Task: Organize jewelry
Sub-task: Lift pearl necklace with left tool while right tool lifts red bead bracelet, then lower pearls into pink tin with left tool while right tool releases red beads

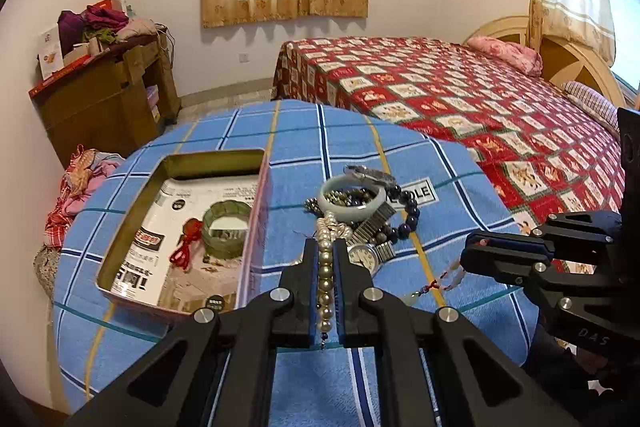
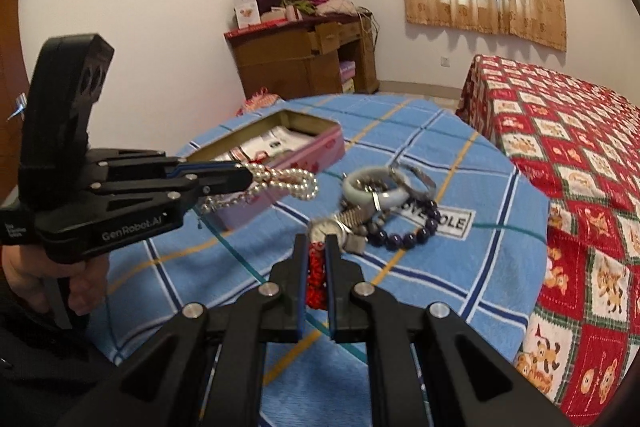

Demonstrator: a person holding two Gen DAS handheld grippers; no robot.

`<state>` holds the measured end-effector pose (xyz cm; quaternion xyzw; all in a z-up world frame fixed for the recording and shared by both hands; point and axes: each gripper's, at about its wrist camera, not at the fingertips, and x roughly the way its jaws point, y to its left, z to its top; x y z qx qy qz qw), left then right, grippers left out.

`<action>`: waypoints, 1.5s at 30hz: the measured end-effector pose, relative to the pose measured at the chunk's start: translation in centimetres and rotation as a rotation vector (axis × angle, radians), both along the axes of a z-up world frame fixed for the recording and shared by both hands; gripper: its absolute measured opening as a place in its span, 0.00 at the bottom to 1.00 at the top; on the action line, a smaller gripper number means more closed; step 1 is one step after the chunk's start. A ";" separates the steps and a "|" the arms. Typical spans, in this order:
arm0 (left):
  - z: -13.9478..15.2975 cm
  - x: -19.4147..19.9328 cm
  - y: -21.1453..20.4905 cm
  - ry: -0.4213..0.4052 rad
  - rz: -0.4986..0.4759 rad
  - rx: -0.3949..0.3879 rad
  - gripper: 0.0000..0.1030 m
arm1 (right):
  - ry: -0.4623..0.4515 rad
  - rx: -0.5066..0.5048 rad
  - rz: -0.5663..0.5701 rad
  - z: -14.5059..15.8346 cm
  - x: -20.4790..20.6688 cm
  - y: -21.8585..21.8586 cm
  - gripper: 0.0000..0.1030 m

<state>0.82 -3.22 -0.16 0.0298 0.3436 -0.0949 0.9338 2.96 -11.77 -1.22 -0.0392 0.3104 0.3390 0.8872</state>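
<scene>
**A:** Pearl necklace (image 1: 325,267) in the left wrist view is pinched between the left tool (image 1: 325,247) fingers, strand running straight down the gap. Tin box (image 1: 256,187) sits left on the blue checked counter (image 1: 460,167), with a green bangle (image 1: 224,227) and a red knotted cord (image 1: 186,243) inside. The pile beside it has a pale jade bangle (image 1: 352,197), dark bead bracelet (image 1: 408,215) and a watch (image 1: 362,253).

**B:** Right wrist view: left tool (image 2: 250,179) holds the pearls (image 2: 288,183) in the air just beside the tin (image 2: 320,147). Right tool (image 2: 317,243) is clamped on a red beaded piece (image 2: 316,275), near the watch (image 2: 328,227) and jade bangle (image 2: 372,191).
</scene>
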 end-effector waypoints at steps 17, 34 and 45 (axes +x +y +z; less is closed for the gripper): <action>3.4 -1.4 2.5 -0.091 0.044 -0.038 0.05 | -0.082 0.004 0.043 4.1 0.8 1.5 0.10; 3.4 0.8 7.2 -0.089 0.147 -0.022 0.05 | -0.142 0.004 0.107 6.7 3.3 5.7 0.10; 3.0 2.8 10.0 -0.074 0.198 -0.004 0.05 | -0.162 -0.010 0.145 7.6 5.0 9.3 0.10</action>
